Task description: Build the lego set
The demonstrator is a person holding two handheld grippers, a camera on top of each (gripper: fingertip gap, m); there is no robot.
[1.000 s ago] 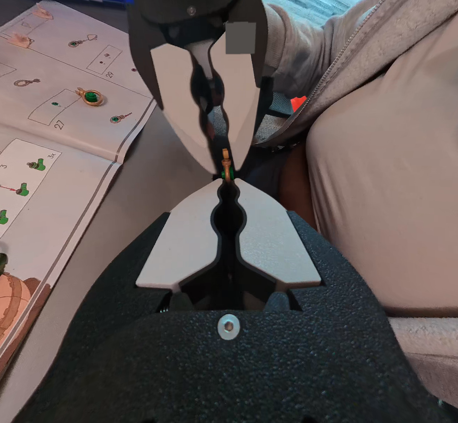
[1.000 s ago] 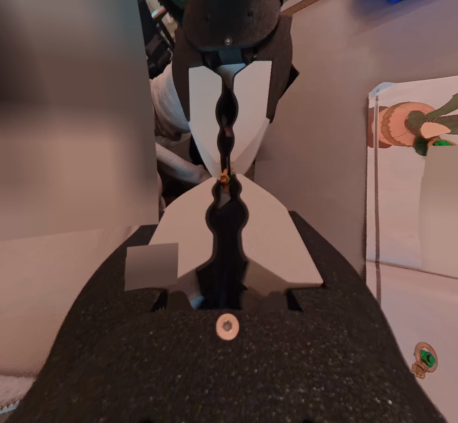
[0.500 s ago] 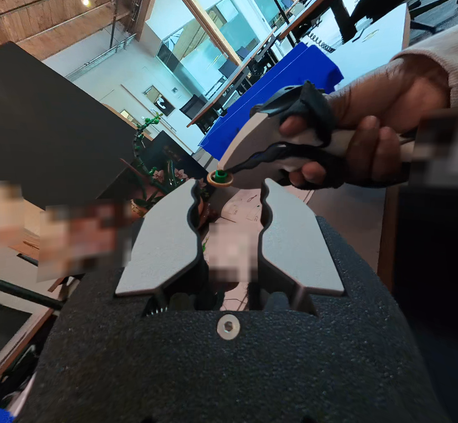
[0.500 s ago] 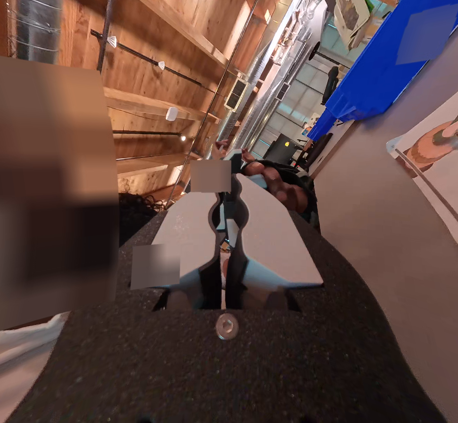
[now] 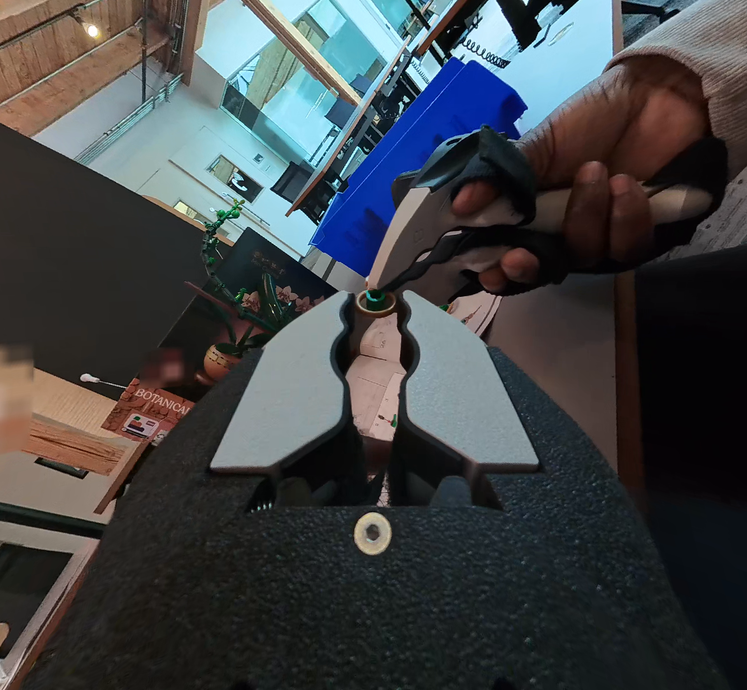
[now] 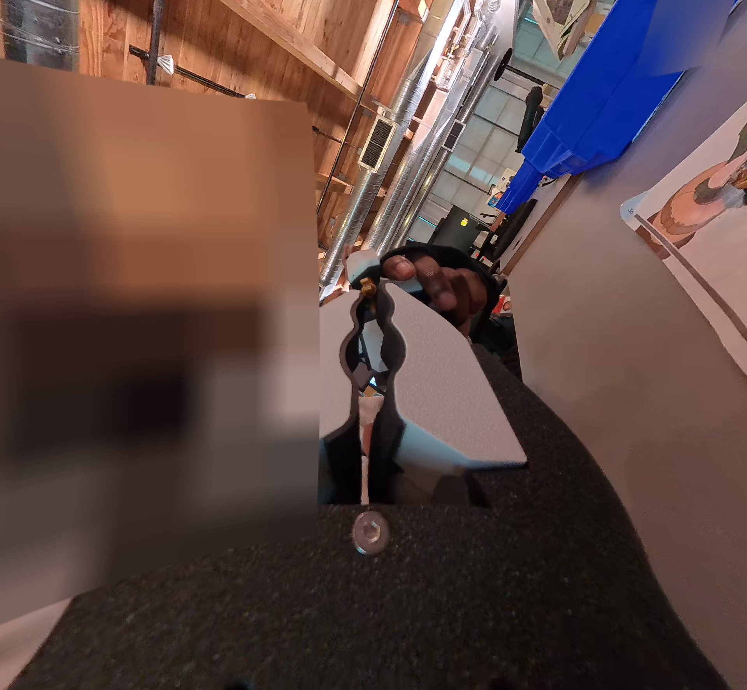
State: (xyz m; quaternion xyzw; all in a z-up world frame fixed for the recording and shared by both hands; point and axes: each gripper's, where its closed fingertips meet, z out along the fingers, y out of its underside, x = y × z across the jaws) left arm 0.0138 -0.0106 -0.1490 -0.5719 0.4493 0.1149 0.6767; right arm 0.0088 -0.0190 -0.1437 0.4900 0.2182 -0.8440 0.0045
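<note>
Up close in the left wrist view, the left gripper (image 5: pixel 376 302) has its two grey fingers parted, and the tan ring (image 5: pixel 376 305) sits right between the tips at 12 o'clock; whether the tips actually touch it, I cannot tell. Seated in that ring is the small green stud (image 5: pixel 376 295), and the right gripper (image 5: pixel 384 284) comes in from 2 o'clock with its fingers pressed together, tips at the stud. It looks to be pinching that stud, though the contact is tiny.

Switch to the right wrist view: a small gold-brown piece (image 6: pixel 368 285) shows at the tips at 12 o'clock, against the other gripper's pale finger.

Judging progress: this little ring-and-stud piece looks joined, or very nearly so, and not yet fitted to anything bigger.

Farther back, the open instruction booklet (image 5: pixel 380 379) lies on the table (image 5: pixel 566 347). Beyond, at 10 o'clock, a potted plant model (image 5: pixel 226 306) with a tall green stem stands before its dark box (image 5: pixel 262 266). Blue bins (image 5: pixel 404 185) sit at 1 o'clock. Plenty of build seems left.
</note>
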